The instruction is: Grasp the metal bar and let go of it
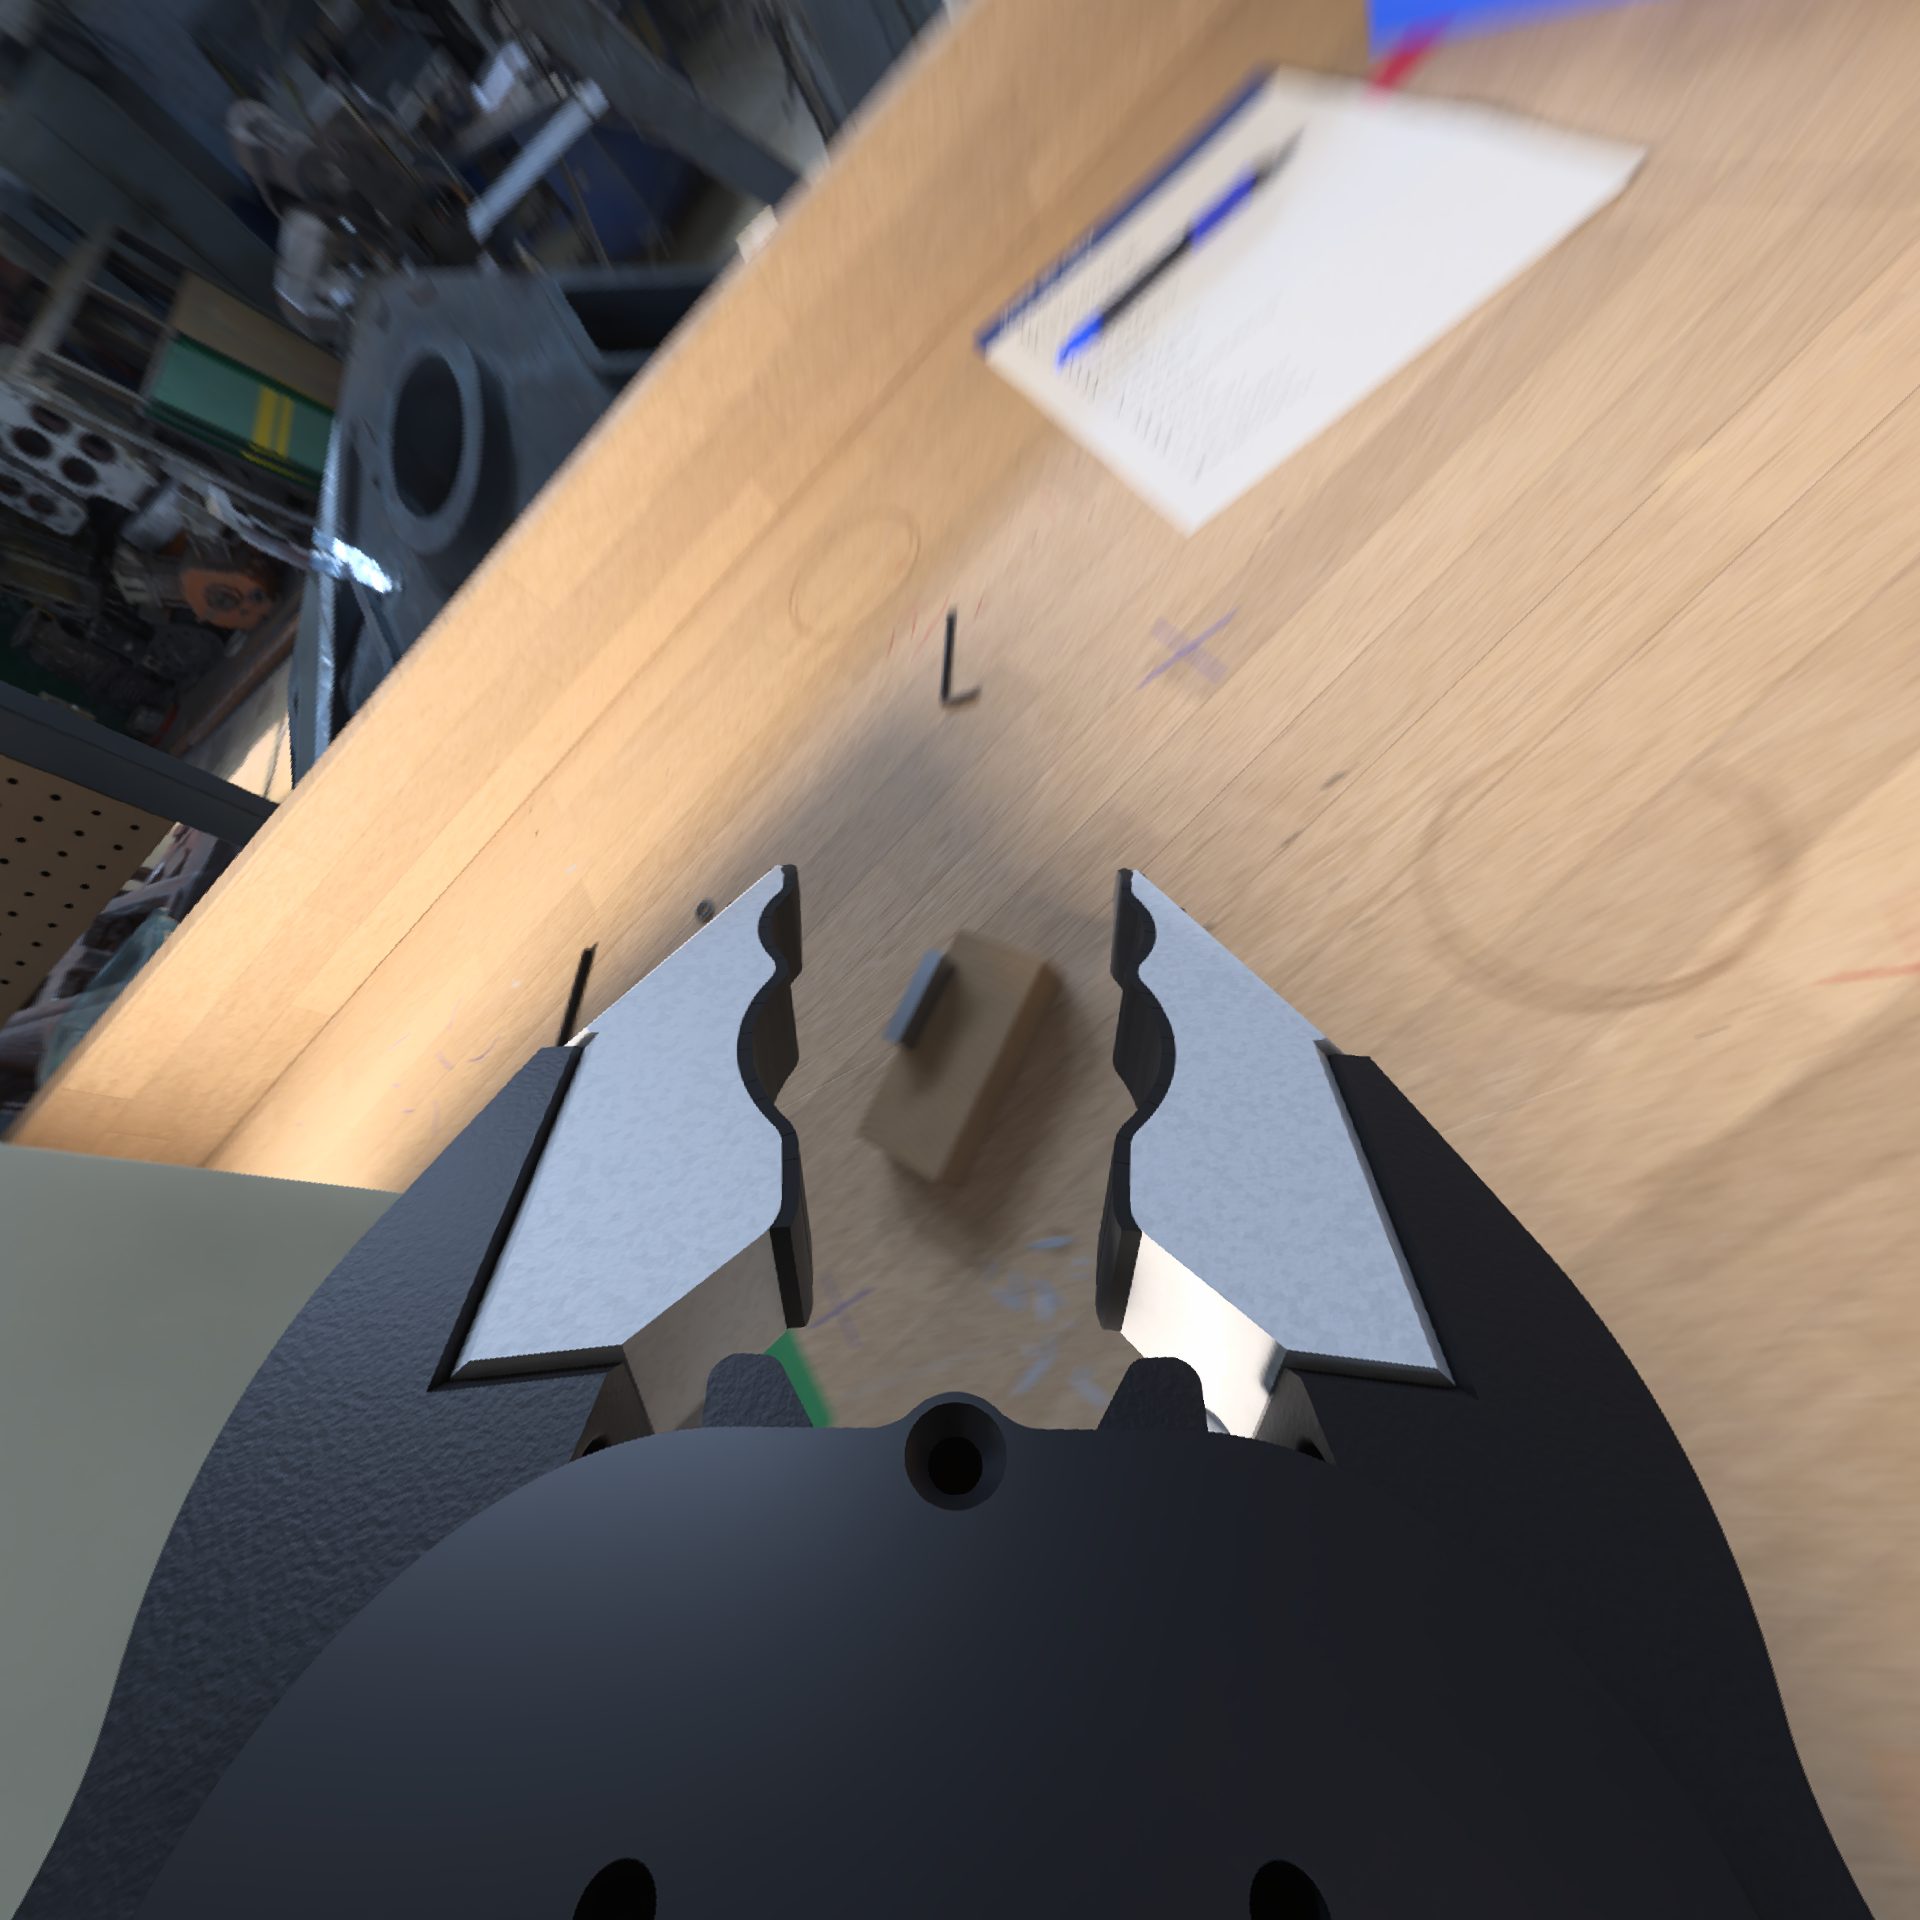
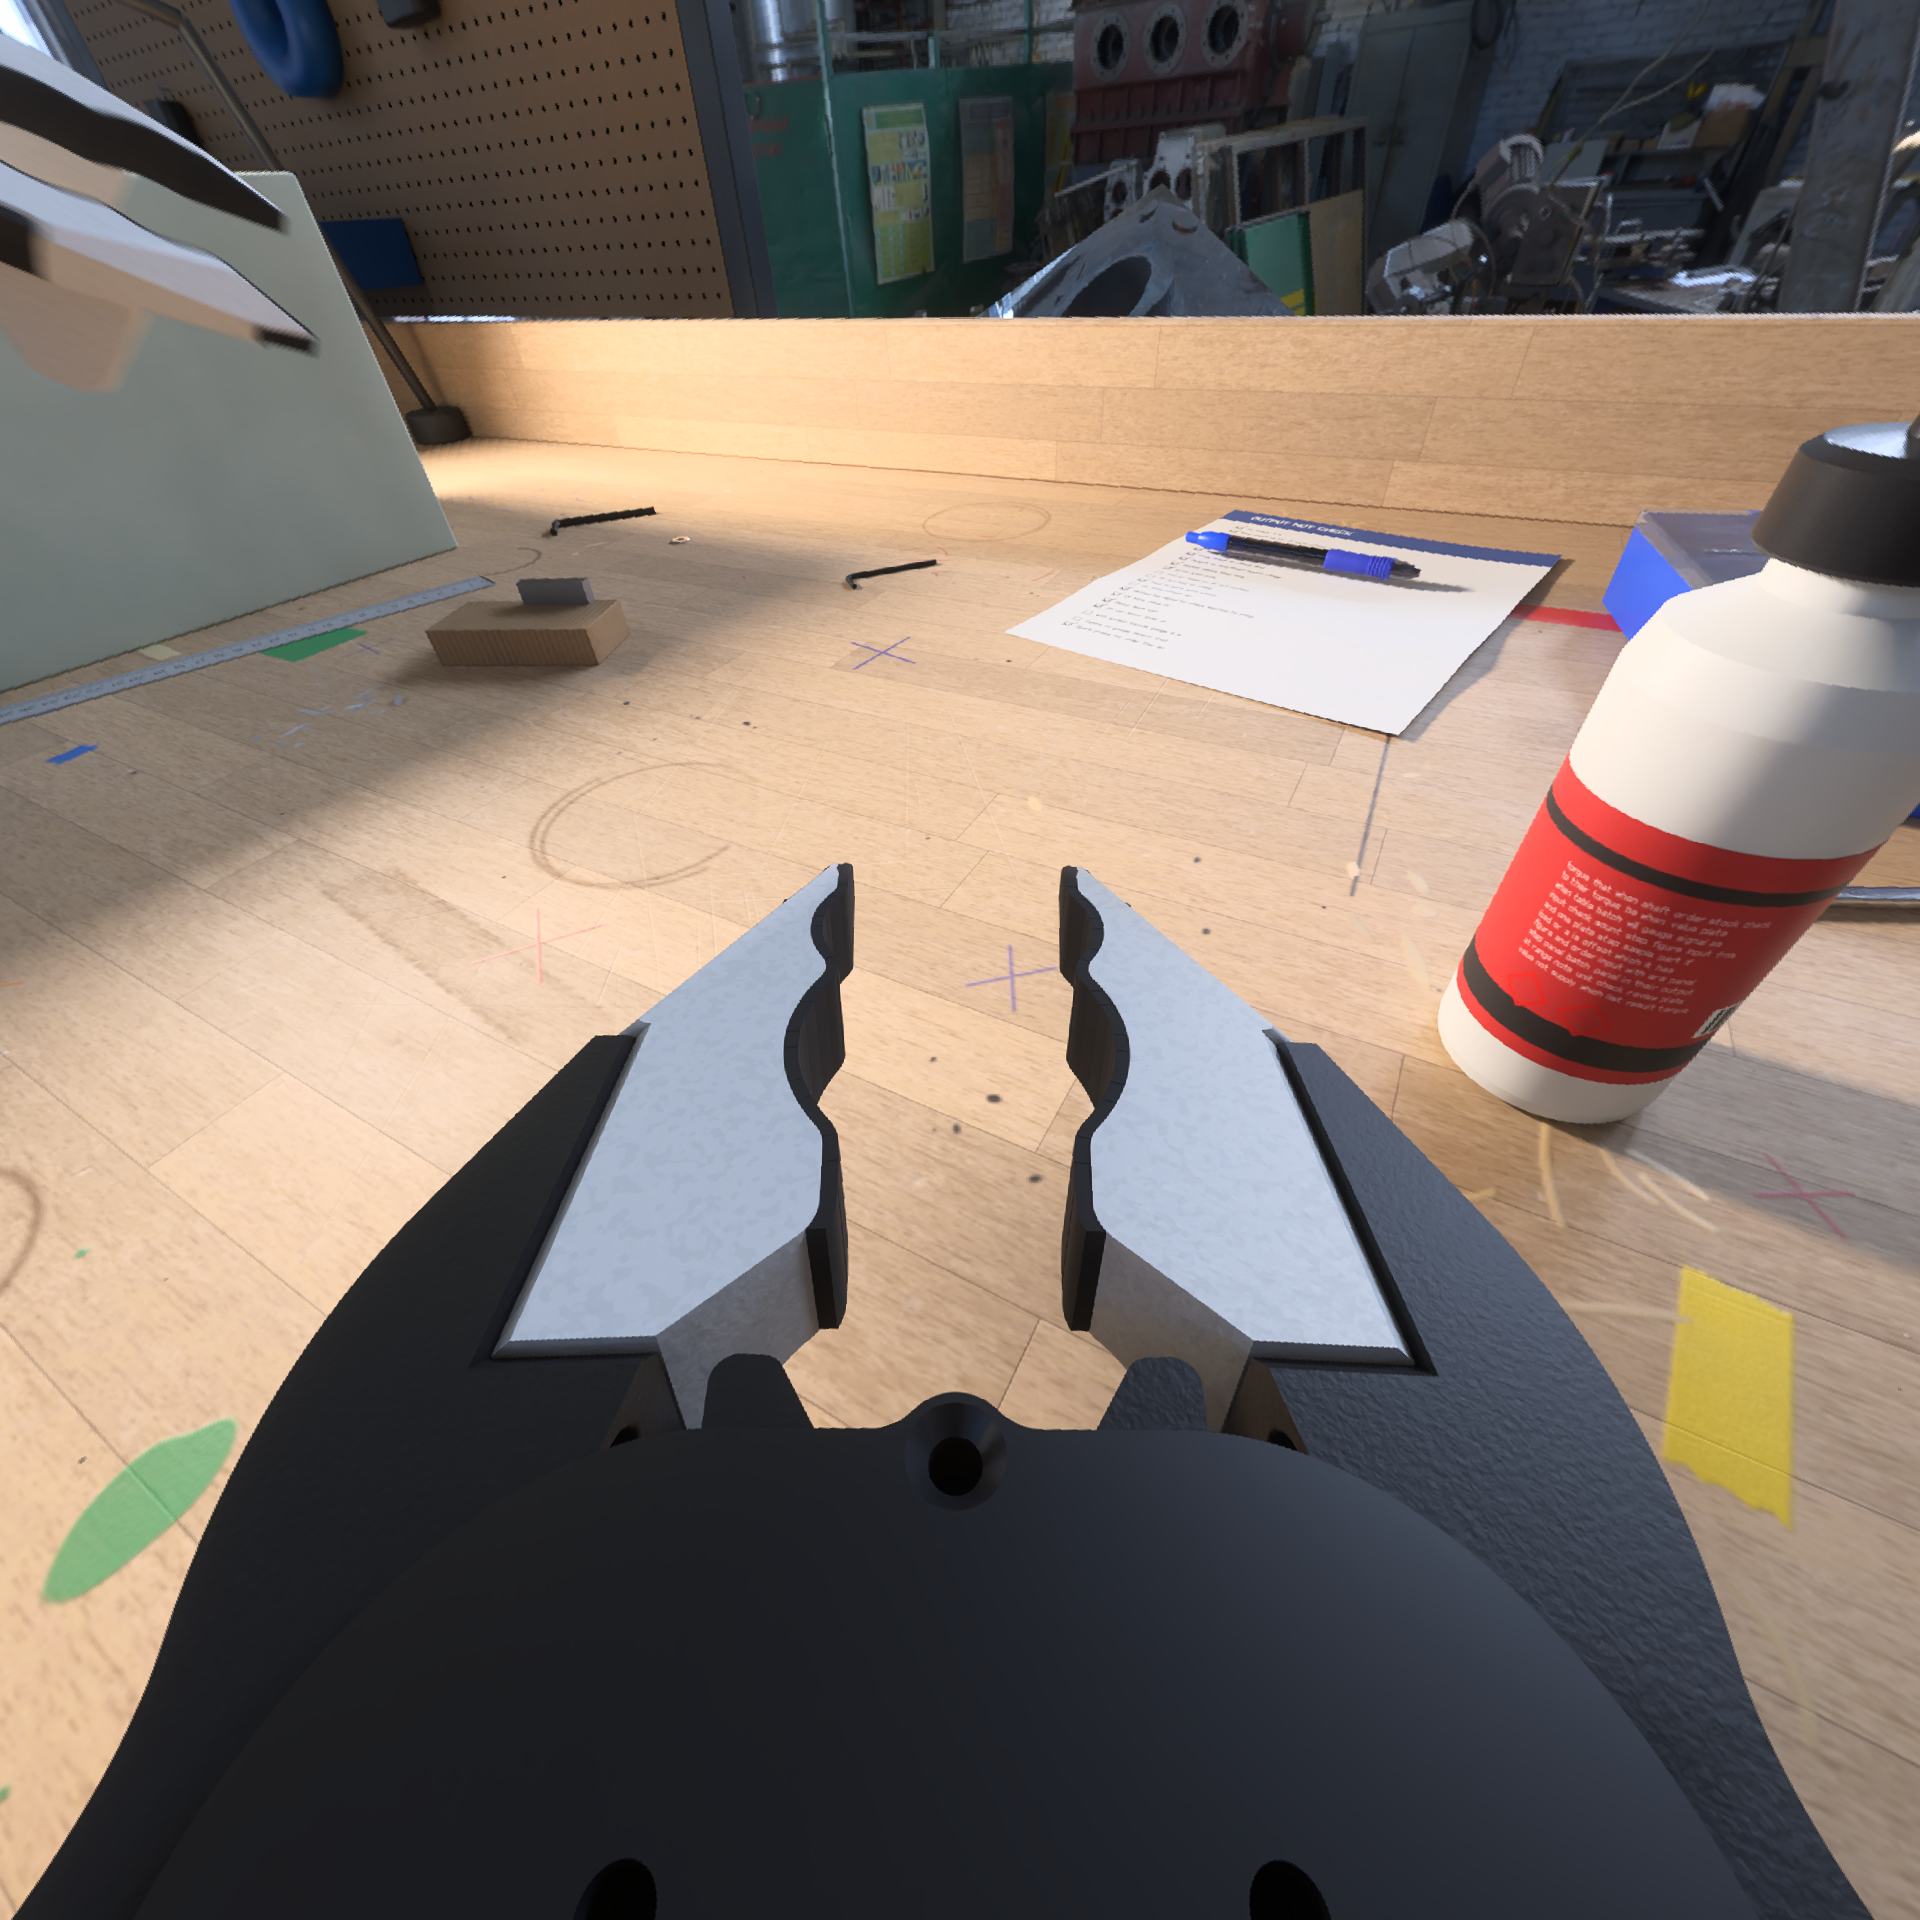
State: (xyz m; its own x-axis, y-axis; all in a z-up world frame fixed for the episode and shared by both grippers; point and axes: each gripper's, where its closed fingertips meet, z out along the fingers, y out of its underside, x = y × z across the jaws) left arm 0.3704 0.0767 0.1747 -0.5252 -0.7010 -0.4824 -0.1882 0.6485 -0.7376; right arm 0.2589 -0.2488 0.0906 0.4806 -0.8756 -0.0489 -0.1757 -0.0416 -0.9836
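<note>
A short grey metal bar [image 1: 923, 1000] lies on top of a brown cardboard block [image 1: 961, 1070] on the wooden bench. My left gripper [image 1: 956, 883] is open and empty, held above the bench with the bar and block showing between its fingers, farther down. In the right wrist view the bar [image 2: 555, 591] and block [image 2: 528, 632] sit at the far left of the bench, and the left gripper's fingers [image 2: 156, 260] hang above them at the top left. My right gripper [image 2: 956, 878] is open and empty, low over bare bench, far from the bar.
A sheet of paper [image 2: 1288, 634] with a blue pen [image 2: 1299, 558] lies at the back right. A white and red bottle [image 2: 1704, 821] stands at the right. Two black hex keys [image 2: 891, 571] [image 2: 603, 516], a steel ruler [image 2: 239, 652] and a pale green panel [image 2: 187, 447] are at the left. A wooden wall [image 2: 1039, 405] bounds the back.
</note>
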